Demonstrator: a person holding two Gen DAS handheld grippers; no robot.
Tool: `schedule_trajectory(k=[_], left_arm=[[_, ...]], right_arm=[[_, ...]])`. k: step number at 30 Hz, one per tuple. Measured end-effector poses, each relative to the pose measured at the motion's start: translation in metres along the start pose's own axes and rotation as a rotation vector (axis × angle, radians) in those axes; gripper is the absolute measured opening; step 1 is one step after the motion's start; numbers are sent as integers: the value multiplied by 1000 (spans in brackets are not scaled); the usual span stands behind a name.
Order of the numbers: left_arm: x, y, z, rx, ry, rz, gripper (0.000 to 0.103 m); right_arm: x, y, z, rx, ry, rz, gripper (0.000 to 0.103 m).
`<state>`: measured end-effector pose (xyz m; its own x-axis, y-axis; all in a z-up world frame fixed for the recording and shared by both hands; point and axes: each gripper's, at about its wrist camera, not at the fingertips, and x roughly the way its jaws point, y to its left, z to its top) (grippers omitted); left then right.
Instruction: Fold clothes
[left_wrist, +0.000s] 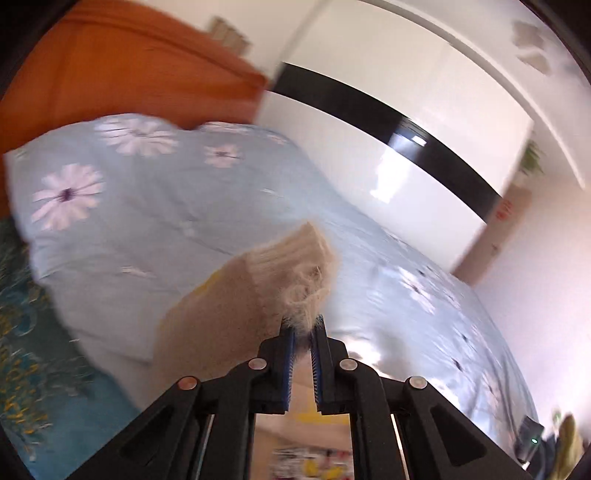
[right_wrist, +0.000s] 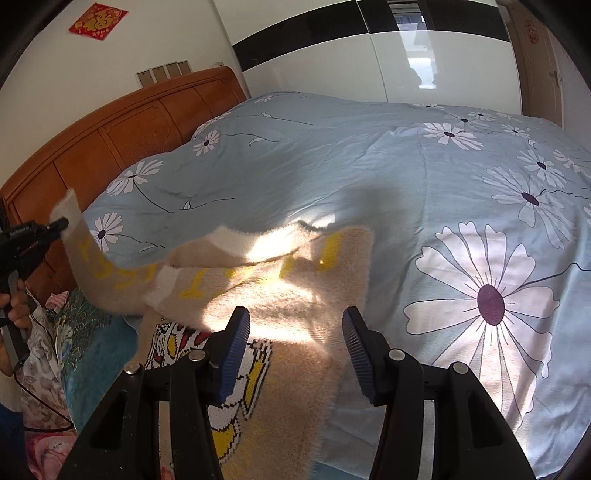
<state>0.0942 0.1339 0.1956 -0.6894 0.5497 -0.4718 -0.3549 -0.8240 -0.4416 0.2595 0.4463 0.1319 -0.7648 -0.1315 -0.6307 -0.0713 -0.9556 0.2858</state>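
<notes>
A fuzzy beige sweater (right_wrist: 280, 295) with yellow letters and a cartoon print lies on the bed, its white collar toward the headboard. My left gripper (left_wrist: 302, 328) is shut on the sweater's sleeve cuff (left_wrist: 295, 258) and holds it lifted above the bed. It shows from outside in the right wrist view (right_wrist: 61, 225), at the far left, holding the raised sleeve (right_wrist: 79, 251). My right gripper (right_wrist: 295, 321) is open and empty, just above the sweater's body.
A light blue duvet (right_wrist: 406, 184) with white daisies covers most of the bed. A wooden headboard (right_wrist: 122, 125) stands at the left. A white and black wardrobe (right_wrist: 369, 55) is behind the bed. Teal patterned bedding (right_wrist: 88, 332) lies at the lower left.
</notes>
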Motion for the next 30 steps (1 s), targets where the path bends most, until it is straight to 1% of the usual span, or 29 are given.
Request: schedule_trajectory(k=[3,5,7,9,11,13,16,19,20,21,22,23,24,25,27,28,30], left_arm=[[36,-58,-21,95,72,-67,9],[62,-86,-43,138,137,-92,9],[87,-104,-68,164,199,-105,9],[113,-117,-95,184,269,-111,9],[128,-130,-121,197,326,-104,9],[143,-135,-140,205,372,-91,9],[163,-133,-160,196,434,-72,9],[163,-130,-165,189,456,-88,13],[154,-129,-162,199,449,-97,17],[145,-127,-159,210,442,-107,29],[135,-126,-156,222,434,-116,37],[126,-125,-153,233,426,-125,51],[117,-123,-150,244,419,-134,59],[107,-122,-147,255,411,-143,60],[84,-104,-135,270,354,-126,66],[74,-91,-129,266,323,-104,67],[58,-59,-116,226,244,-32,67]], right_arm=[[-11,-12,0,15,-18,-16,54],[-19,-23,-1,22,-26,-33,54],[-25,-33,-3,35,-30,-51,54],[-30,-43,-5,51,-31,-67,54],[-33,-52,-10,69,-23,-82,54],[-34,-59,-15,82,-10,-91,54],[-33,-64,-21,87,9,-101,54],[-32,-65,-22,95,9,-87,54],[-32,-64,-21,99,6,-71,54],[-31,-61,-19,100,1,-54,54],[-28,-57,-16,99,-2,-36,54],[-23,-52,-13,98,-1,-14,54],[-18,-46,-10,98,2,10,54],[-11,-41,-6,101,8,41,54],[5,-29,0,117,23,110,54],[14,-24,2,130,32,139,54],[31,-14,5,153,56,190,54]])
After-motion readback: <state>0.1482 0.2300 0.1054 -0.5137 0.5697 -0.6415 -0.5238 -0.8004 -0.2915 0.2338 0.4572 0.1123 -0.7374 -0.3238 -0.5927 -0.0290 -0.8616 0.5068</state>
